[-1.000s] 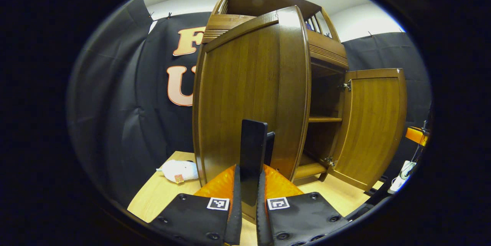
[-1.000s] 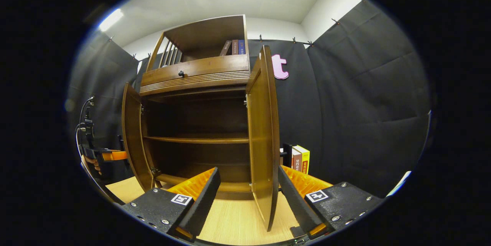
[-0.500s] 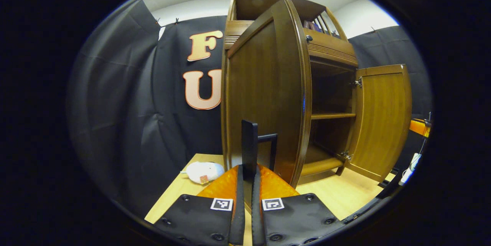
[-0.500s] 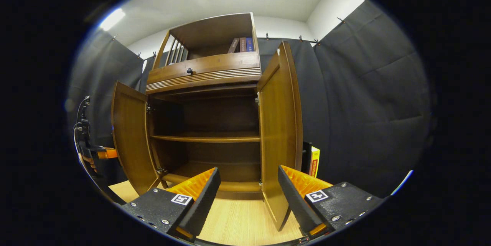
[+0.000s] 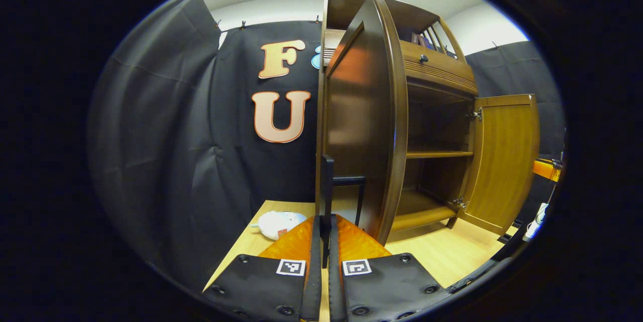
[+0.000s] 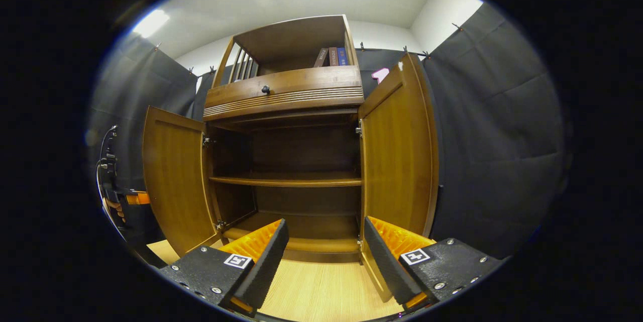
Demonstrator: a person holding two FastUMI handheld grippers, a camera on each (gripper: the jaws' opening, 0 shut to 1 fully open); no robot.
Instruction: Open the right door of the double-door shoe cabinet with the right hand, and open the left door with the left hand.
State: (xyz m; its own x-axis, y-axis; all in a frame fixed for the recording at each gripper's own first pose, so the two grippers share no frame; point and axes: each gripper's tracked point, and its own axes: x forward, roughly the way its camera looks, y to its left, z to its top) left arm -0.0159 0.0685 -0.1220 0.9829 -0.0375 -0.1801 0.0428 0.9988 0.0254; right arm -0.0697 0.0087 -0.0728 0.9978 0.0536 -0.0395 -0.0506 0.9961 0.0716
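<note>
The brown wooden shoe cabinet (image 6: 286, 93) stands on a light wood table with both doors swung out. In the left gripper view, the left door (image 5: 359, 126) is seen nearly edge-on, and my left gripper (image 5: 321, 220) is shut on its black handle (image 5: 327, 181). In the right gripper view, the right door (image 6: 397, 161) stands wide open and the left door (image 6: 173, 176) is open too. My right gripper (image 6: 321, 251) is open and holds nothing. Its right finger sits in front of the right door's lower edge. The cabinet's inner shelf (image 6: 286, 180) is bare.
A white soft toy (image 5: 279, 224) lies on the table (image 6: 311, 292) left of the cabinet. Books (image 6: 331, 56) stand in the cabinet's top shelf. A hand holding the other gripper (image 6: 120, 201) shows beyond the left door. A white plug block (image 5: 532, 219) hangs at the far right.
The left door has swung further out with my left gripper on its handle. The right door has also swung wider, hiding the books beside the cabinet.
</note>
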